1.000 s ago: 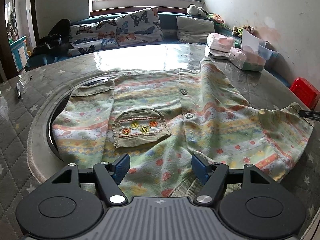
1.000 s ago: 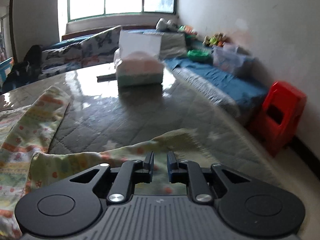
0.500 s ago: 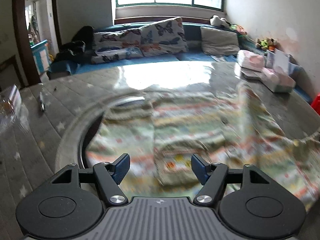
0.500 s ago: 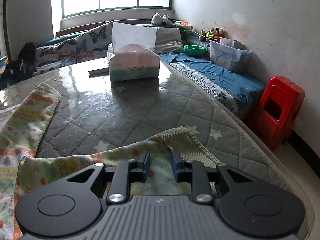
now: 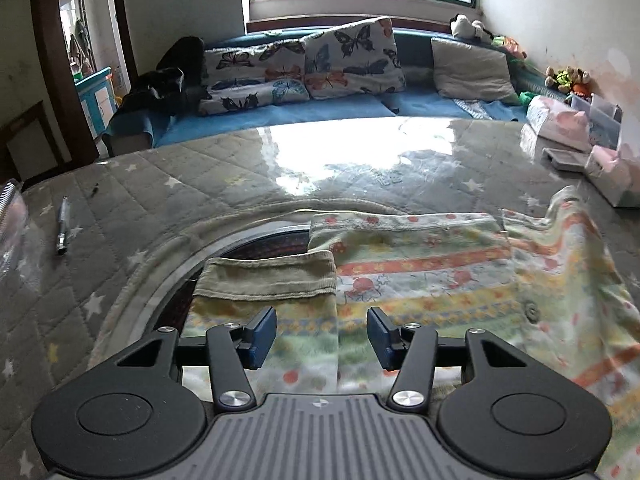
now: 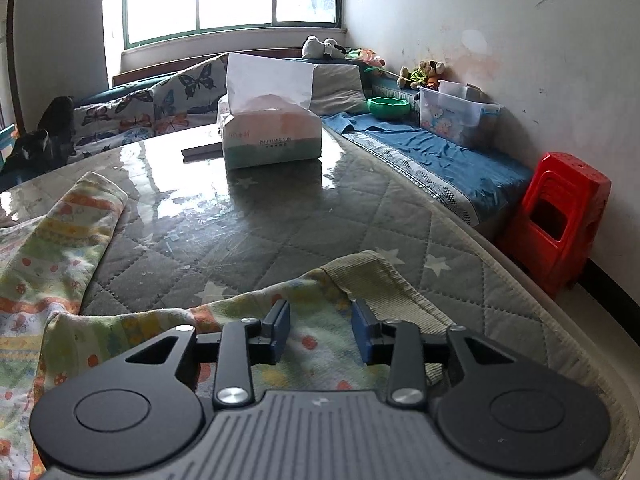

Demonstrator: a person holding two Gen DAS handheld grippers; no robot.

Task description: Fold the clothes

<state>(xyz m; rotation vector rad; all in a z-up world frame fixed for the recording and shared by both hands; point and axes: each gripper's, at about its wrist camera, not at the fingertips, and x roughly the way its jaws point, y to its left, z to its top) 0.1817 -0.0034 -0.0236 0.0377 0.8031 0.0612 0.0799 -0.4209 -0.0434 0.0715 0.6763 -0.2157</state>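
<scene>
Pastel striped, printed children's button shirt (image 5: 432, 268) lies spread flat on the quilted grey star-pattern tabletop (image 5: 280, 168) under a clear glossy cover, partly over the round inset at the tabletop's centre.

Left hand-held gripper (image 5: 322, 334): jaws spread wide, nothing between them, poised over the shirt's sleeve with the olive ribbed cuff (image 5: 268, 276).

Right hand-held gripper (image 6: 320, 332): jaws spread, nothing pinched, over the other sleeve (image 6: 280, 320), whose ribbed cuff end (image 6: 384, 284) lies near the tabletop's right edge.

Tissue pack (image 6: 272, 136) stands toward the far edge. Pen (image 5: 63, 226) lies near the left edge. Red plastic stool (image 6: 556, 216) stands on the floor off the right edge.
</scene>
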